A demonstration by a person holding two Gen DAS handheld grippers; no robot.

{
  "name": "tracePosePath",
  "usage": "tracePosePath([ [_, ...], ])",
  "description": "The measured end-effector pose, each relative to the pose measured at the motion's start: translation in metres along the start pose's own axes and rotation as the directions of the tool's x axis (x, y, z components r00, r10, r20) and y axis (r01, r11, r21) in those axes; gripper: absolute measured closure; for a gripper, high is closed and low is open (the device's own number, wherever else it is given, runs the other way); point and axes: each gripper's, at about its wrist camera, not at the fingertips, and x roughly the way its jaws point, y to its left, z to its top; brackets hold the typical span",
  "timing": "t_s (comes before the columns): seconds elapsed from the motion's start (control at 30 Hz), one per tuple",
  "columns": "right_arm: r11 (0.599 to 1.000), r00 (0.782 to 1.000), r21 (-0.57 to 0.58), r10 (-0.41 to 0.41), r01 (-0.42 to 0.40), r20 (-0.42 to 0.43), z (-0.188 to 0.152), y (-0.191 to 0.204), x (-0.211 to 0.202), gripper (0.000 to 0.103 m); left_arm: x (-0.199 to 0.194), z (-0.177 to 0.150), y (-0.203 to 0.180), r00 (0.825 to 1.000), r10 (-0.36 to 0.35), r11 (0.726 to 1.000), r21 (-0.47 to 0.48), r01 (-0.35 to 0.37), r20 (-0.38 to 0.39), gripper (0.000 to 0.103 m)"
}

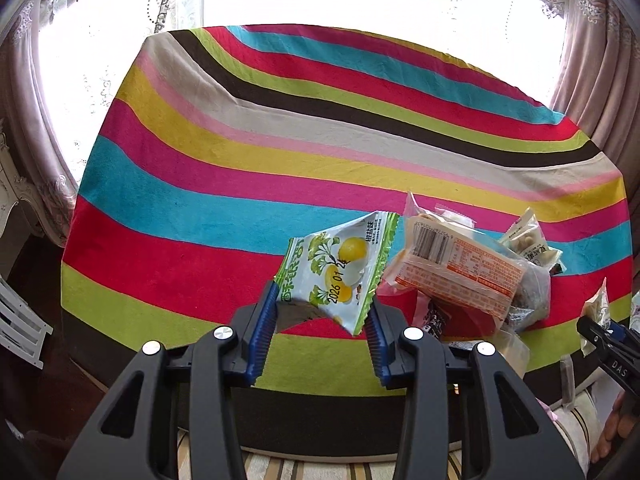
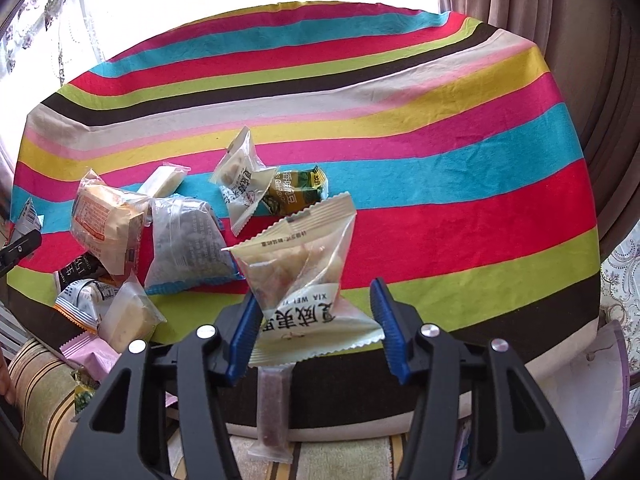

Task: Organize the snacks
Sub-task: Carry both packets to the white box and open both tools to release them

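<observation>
Left gripper (image 1: 322, 312): closed partway on the green-edged snack packet (image 1: 340, 272), blue pads pinching its lower corners; packet lifted clear of the cloth, tilted.
Right gripper (image 2: 316, 320): closed partway on the clear snack packet (image 2: 304, 268), left pad against its lower edge, contact at the right pad hard to tell; packet raised, upright, lettering upside down.
Bench (image 1: 280, 152): covered by a striped cloth; near edge a dark brown band just beyond both grippers; far edge against a bright window.
Open room, left wrist view: whole left half and far part of the cloth bare.
Open room, right wrist view: right half and far stripes bare up to the curtain (image 2: 592, 60).
Snack pile (image 2: 120, 236): clustered at the near left in the right wrist view, packets overlapping; some spill over the near edge.
Orange-labelled packet (image 1: 456, 268): just right of the held green-edged one, apart from it.
Long thin packet (image 2: 274, 416): below the near edge, under the right gripper.
</observation>
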Motion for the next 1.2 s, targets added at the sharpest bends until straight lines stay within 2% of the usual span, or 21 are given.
tracePosePath([
  [0.2, 1.0, 1.0, 0.013, 0.017, -0.017, 0.013, -0.005, -0.006, -0.011, 0.049, -0.027, -0.015, -0.026, 0.999, -0.044, 0.999, 0.019, 0.044, 0.003, 0.064],
  [0.53, 0.998, 0.998, 0.053, 0.03, -0.033, 0.049, -0.023, -0.028, -0.044, 0.049, -0.06, -0.043, -0.091, 0.991, -0.13, 0.986, 0.104, 0.131, -0.023, 0.064],
  [0.87, 0.998, 0.995, 0.053, -0.037, 0.032, 0.096, -0.04, -0.052, -0.08, 0.049, -0.08, -0.078, -0.155, 0.972, -0.218, 0.954, 0.193, 0.23, -0.085, 0.064],
  [1.2, 0.99, 0.983, 0.067, -0.133, 0.126, 0.123, -0.056, -0.085, -0.106, 0.049, -0.086, -0.097, -0.205, 0.944, -0.297, 0.903, 0.279, 0.327, -0.147, 0.064],
])
